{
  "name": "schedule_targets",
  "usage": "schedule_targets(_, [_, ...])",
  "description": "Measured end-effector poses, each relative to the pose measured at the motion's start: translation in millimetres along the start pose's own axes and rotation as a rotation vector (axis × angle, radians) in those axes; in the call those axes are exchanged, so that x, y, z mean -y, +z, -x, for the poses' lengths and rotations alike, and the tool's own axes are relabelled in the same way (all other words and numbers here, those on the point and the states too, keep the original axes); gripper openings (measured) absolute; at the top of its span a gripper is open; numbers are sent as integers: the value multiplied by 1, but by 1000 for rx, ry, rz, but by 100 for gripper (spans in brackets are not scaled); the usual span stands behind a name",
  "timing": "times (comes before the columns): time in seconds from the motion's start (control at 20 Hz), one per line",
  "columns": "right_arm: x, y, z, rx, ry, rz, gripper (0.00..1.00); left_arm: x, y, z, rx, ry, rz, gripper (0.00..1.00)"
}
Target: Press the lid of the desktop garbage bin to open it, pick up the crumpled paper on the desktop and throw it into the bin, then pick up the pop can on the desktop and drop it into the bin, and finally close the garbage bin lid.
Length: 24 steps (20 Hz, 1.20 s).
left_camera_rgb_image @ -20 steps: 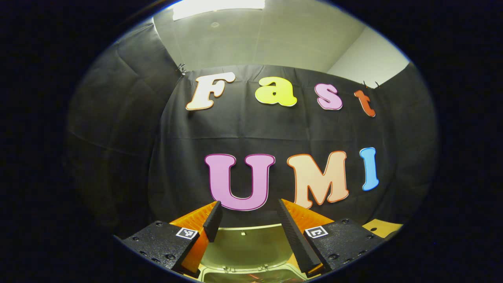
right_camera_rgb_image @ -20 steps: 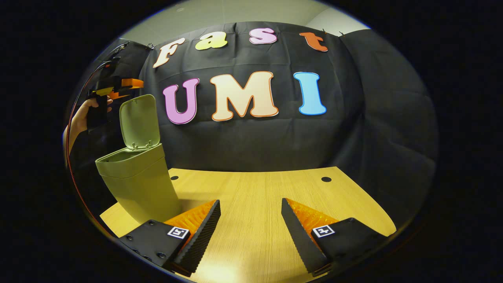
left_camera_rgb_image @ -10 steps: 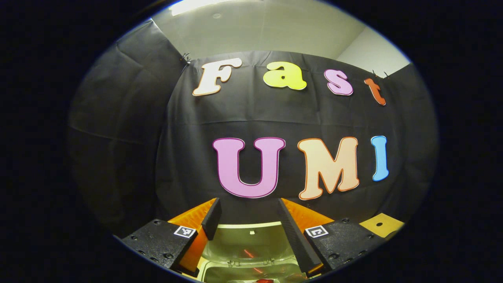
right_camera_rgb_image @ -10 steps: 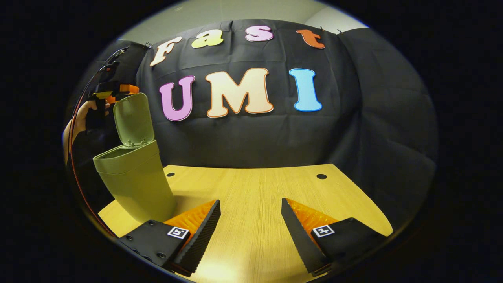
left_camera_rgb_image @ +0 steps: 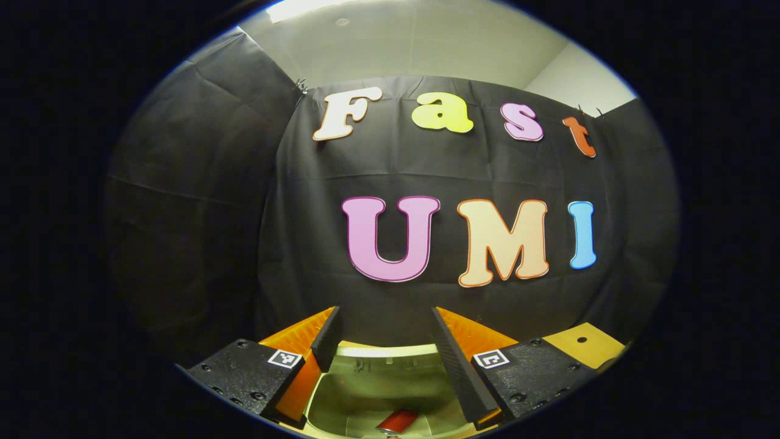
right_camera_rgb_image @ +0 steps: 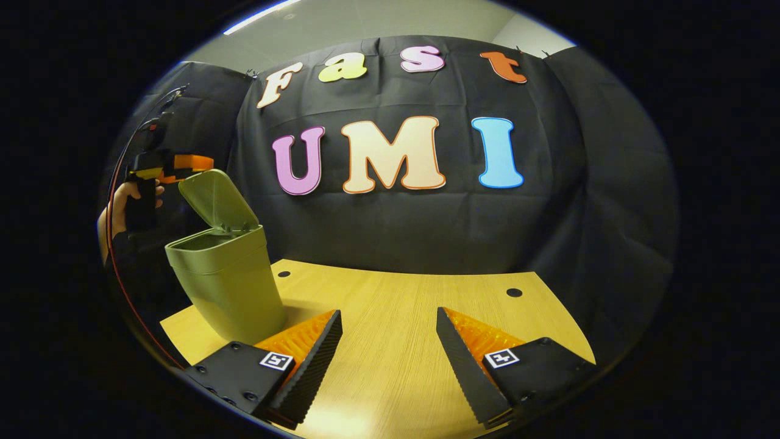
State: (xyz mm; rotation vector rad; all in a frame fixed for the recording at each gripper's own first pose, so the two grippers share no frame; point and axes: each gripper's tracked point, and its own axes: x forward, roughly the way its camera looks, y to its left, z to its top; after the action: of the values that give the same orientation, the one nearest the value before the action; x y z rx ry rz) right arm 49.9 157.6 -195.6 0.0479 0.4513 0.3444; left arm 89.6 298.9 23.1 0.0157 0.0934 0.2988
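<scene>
The olive desktop bin (right_camera_rgb_image: pixel 228 286) stands at the table's left end, and its lid (right_camera_rgb_image: pixel 219 198) tilts about halfway down over the opening. My left gripper (right_camera_rgb_image: pixel 189 161), held by a hand (right_camera_rgb_image: pixel 119 204), sits at the lid's raised edge. In the left gripper view my left gripper (left_camera_rgb_image: pixel 384 311) is open, with the lid's pale edge (left_camera_rgb_image: pixel 390 351) low between its fingers. Below that edge, a red pop can (left_camera_rgb_image: pixel 396 421) lies inside the bin (left_camera_rgb_image: pixel 365 396). My right gripper (right_camera_rgb_image: pixel 388 314) hangs open over the wooden table (right_camera_rgb_image: pixel 396 292) to the right of the bin, holding nothing.
The tabletop has small round holes (right_camera_rgb_image: pixel 514 292) near its far edge, and black cloth walls close behind it. A corner of the table (left_camera_rgb_image: pixel 579 344) shows at the right in the left gripper view.
The lid has tipped from nearly upright to about halfway down, with my left gripper following it. The red can has come into the left gripper view. My right gripper has barely shifted.
</scene>
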Motion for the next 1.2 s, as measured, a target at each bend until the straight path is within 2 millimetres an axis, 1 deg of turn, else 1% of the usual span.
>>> schedule_targets(0.1, [-1,0,4,4,18,12,98,1,-14,12,-26,8,1,86])
schedule_targets(0.15, [-2,-4,5,-2,29,19,98,1,-21,17,-41,9,3,86])
schedule_targets(0.2, [-4,-7,7,-7,40,22,96,1,-30,23,-60,12,6,84])
schedule_targets(0.25, [-6,-9,10,-9,48,22,98,2,-40,28,-81,14,8,88])
schedule_targets(0.3, [-7,-10,11,-10,54,24,98,2,-47,31,-95,16,10,86])
schedule_targets(0.4, [-9,-14,14,-17,62,33,98,5,-61,38,-123,16,10,86])
schedule_targets(0.45, [-9,-14,15,-20,65,35,98,6,-72,41,-143,19,6,85])
schedule_targets(0.5, [-9,-15,16,-21,68,34,98,7,-78,43,-156,17,2,87])
schedule_targets(0.55, [-10,-15,17,-21,69,34,98,8,-85,44,-166,17,1,85])
schedule_targets(0.6, [-10,-17,16,-27,69,39,98,10,-97,46,-186,15,6,88])
schedule_targets(0.7, [-14,-21,14,-37,73,51,98,10,-111,51,-209,21,22,89])
schedule_targets(0.75, [-17,-22,12,-42,80,53,98,10,-118,52,-222,24,19,86])
schedule_targets(0.8, [-22,-24,12,-48,92,51,98,12,-122,53,-234,22,12,89])
schedule_targets(0.85, [-25,-25,11,-50,98,50,98,12,-127,56,-242,28,-13,89])
schedule_targets(0.9, [-28,-26,10,-51,104,48,98,12,-121,54,-215,33,-22,91])
schedule_targets(0.95, [-31,-27,8,-54,109,45,98,11,-124,54,-220,40,-18,87])
schedule_targets(1.0, [-33,-28,5,-59,108,46,99,11,-126,55,-212,45,-13,90])
schedule_targets(1.05, [-33,-31,4,-64,107,48,98,11,-124,54,-189,48,-8,91])
schedule_targets(1.1, [-34,-37,3,-75,110,46,98,14,-128,56,-180,41,-26,91])
schedule_targets(1.15, [-35,-39,3,-79,113,38,98,12,-133,57,-183,26,-39,92])
schedule_targets(1.2, [-38,-39,3,-80,121,15,98,14,-134,57,-204,22,-3,92])
